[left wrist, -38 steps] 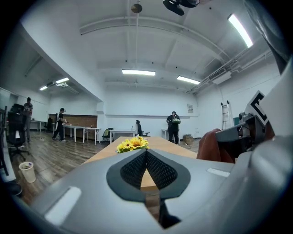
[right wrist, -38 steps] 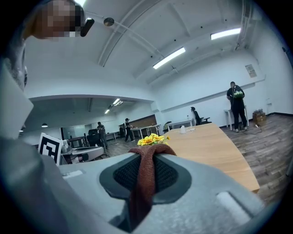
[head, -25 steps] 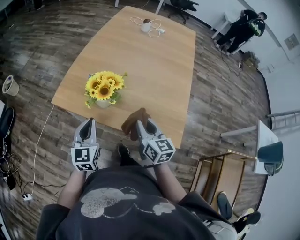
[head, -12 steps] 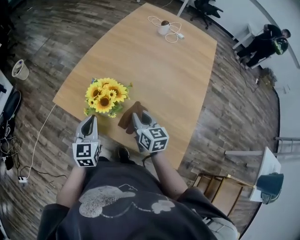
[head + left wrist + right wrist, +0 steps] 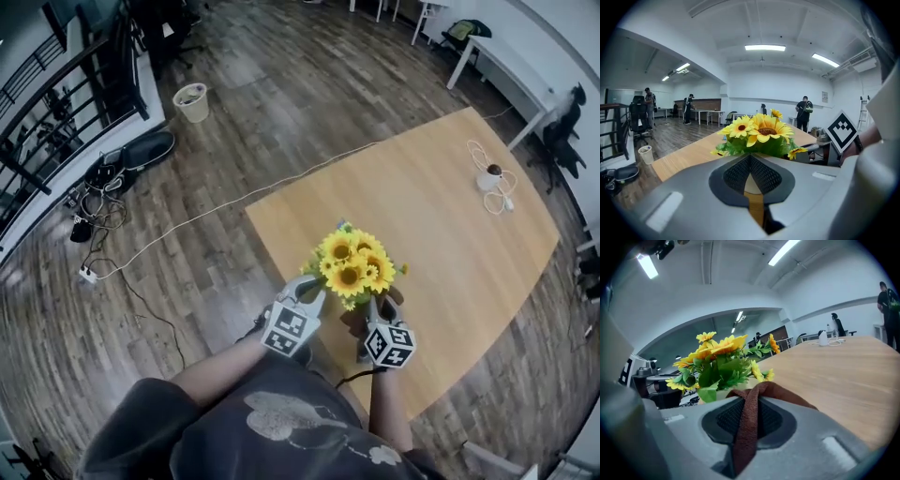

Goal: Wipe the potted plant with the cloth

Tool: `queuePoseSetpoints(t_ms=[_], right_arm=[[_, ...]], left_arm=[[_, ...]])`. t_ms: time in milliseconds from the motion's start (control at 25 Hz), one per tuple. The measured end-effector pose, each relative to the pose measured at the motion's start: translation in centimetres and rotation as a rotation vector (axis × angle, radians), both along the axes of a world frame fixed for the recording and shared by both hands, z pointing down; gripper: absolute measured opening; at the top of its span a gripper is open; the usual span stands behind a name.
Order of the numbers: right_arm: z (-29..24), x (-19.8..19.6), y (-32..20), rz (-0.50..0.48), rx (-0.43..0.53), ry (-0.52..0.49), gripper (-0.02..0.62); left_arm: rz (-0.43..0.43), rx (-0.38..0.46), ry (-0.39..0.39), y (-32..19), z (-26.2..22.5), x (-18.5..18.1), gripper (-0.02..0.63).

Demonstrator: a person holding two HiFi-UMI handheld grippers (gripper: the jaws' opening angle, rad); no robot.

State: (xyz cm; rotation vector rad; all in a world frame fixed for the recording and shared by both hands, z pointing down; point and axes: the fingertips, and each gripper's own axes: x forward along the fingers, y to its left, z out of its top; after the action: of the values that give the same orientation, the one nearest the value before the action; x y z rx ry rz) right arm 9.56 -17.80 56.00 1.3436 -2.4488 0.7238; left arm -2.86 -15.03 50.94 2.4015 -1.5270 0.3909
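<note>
Right gripper view — we have right gripper (image 5: 749,401) clamped on cloth (image 5: 745,434), potted plant (image 5: 718,365) just ahead-left; left gripper (image 5: 750,159) closed, empty.

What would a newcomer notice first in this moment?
The bright yellow sunflowers stand out at once, sitting on the wooden table near the edge closest to the person. On either side of them are the two grippers. The right gripper has its jaws shut on a brown cloth, and the left gripper has its jaws closed with nothing between them.
</note>
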Motion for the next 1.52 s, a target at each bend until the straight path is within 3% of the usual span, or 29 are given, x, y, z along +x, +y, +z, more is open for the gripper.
queuePoseSetpoints(t_ms=[360,560,960,1320,1440,1520], right_arm=[[1.0,-1.0,1.0,-0.035,-0.008,0.016,0.046],[1.7,-5.0,1.2,-0.121,0.021,-0.001,0.046],[0.3,-6.8,4.2,-0.161,0.015,0.011,0.046],[0.1,-11.2,6.4,-0.327,0.014,-0.01,0.046],[-0.5,-10.9,6.6,-0.321,0.014,-0.035,0.049],[-1.1,-9.5,6.5,-0.282,0.024,-0.05,0.049]], left_arm=[[0.079,-0.047,0.014,-0.5,2.6,2.5,0.018],[0.056,-0.028,-0.01,-1.3,2.6,0.4,0.018],[-0.002,-0.067,0.035,0.4,1.3,-1.0,0.018],[-0.051,-0.075,0.014,1.4,1.7,-2.8,0.018],[-0.044,-0.081,0.009,1.7,1.9,-2.6,0.02],[-0.038,-0.083,0.021,1.7,2.0,-2.2,0.124]])
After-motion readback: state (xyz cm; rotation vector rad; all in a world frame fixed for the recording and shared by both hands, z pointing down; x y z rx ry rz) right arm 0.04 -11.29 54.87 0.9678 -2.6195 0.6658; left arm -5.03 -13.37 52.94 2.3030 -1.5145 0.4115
